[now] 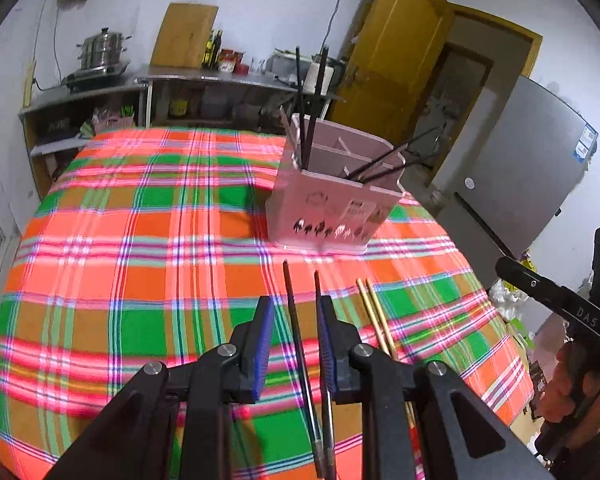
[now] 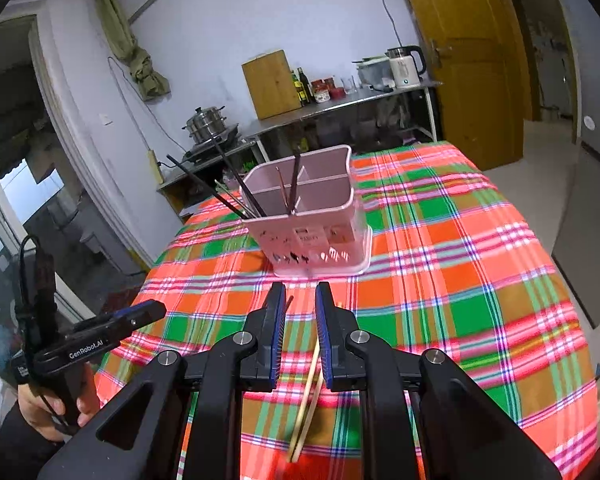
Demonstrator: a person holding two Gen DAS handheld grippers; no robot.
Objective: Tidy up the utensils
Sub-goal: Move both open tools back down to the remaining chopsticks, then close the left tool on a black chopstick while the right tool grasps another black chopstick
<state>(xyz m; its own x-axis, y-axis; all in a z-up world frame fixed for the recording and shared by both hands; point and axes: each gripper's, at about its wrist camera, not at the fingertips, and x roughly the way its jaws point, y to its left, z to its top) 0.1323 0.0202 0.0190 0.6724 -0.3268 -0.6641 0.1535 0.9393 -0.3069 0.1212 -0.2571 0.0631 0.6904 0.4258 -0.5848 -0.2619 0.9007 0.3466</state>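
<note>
Left claw (image 1: 294,312) released over dark chopsticks (image 1: 300,360); right claw (image 2: 300,300) released over bamboo chopsticks (image 2: 306,400).

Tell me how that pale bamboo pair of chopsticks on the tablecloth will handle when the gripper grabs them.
The bamboo chopsticks look thin, straight and stiff, so probably light and unlikely to bend. Being slender, lying loose on the tablecloth, they may roll or separate. The open right gripper could easily pinch only one.
</note>
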